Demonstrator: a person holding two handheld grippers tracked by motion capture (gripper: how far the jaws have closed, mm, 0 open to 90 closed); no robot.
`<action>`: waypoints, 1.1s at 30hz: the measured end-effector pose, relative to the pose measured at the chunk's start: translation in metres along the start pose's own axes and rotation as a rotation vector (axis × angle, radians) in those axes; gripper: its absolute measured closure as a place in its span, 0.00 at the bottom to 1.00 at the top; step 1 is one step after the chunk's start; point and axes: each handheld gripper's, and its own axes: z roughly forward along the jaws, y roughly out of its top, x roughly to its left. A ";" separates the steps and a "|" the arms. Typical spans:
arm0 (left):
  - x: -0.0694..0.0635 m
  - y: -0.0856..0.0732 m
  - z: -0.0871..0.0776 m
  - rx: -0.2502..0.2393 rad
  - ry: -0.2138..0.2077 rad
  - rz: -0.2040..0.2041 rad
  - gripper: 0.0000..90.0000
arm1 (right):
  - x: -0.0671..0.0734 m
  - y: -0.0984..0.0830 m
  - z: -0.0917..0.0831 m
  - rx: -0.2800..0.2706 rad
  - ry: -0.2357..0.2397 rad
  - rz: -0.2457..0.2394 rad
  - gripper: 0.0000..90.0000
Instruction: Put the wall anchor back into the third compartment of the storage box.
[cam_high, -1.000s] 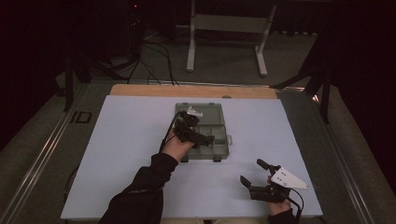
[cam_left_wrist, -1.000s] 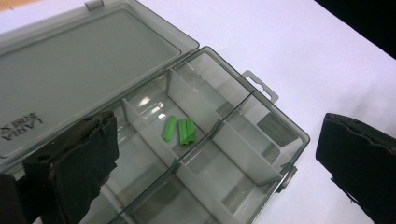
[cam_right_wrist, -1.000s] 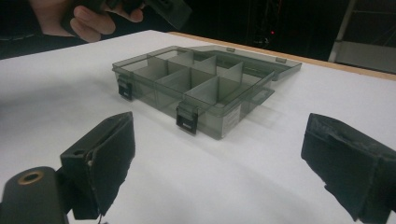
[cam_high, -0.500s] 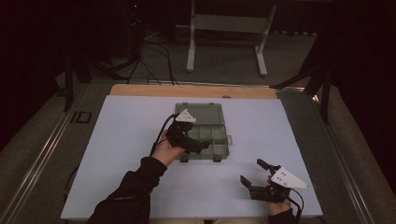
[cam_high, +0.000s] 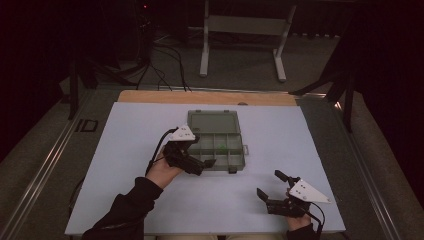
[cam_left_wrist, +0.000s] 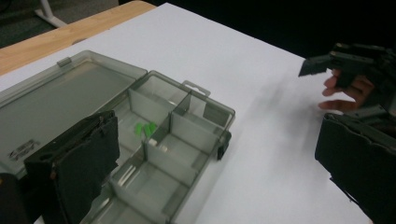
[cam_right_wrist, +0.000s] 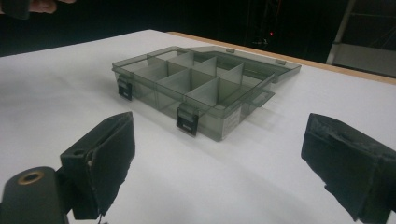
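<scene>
1. Lying open on the white table (cam_high: 125, 150), the smoky compartment box (cam_high: 216, 140) has its lid (cam_high: 212, 121) folded flat on the far side, away from both claws.
2. Its dividers split the tray into several cells; one cell near the middle holds small green pieces (cam_left_wrist: 144, 129), seen as a green speck (cam_high: 220, 147) from the high view. The other cells look bare, though a pale glint in the nearest ones cannot be told apart from reflection.
3. The left gripper (cam_high: 200, 161) hovers at the box's near left corner, its jaws apart with nothing between them; in the left gripper view one jaw hangs over the tray's near cells and the green pieces sit just beyond that jaw.
4. The right gripper (cam_high: 270, 187) rests low on the table, well apart from the box, jaws spread wide and holding nothing.
5. From the right gripper view the box stands ahead between the two jaws, its two dark latches (cam_right_wrist: 187, 122) facing that claw.
</scene>
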 end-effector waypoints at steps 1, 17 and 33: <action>0.000 -0.002 -0.003 -0.004 0.001 -0.002 0.00 | 0.000 0.000 0.000 -0.001 0.000 0.000 0.11; -0.008 -0.037 -0.050 -0.101 -0.026 0.019 0.00 | 0.001 0.001 -0.001 -0.003 -0.005 -0.007 0.11; -0.014 -0.081 -0.082 -0.124 0.021 0.016 0.00 | 0.002 0.002 -0.001 -0.005 -0.004 -0.013 0.11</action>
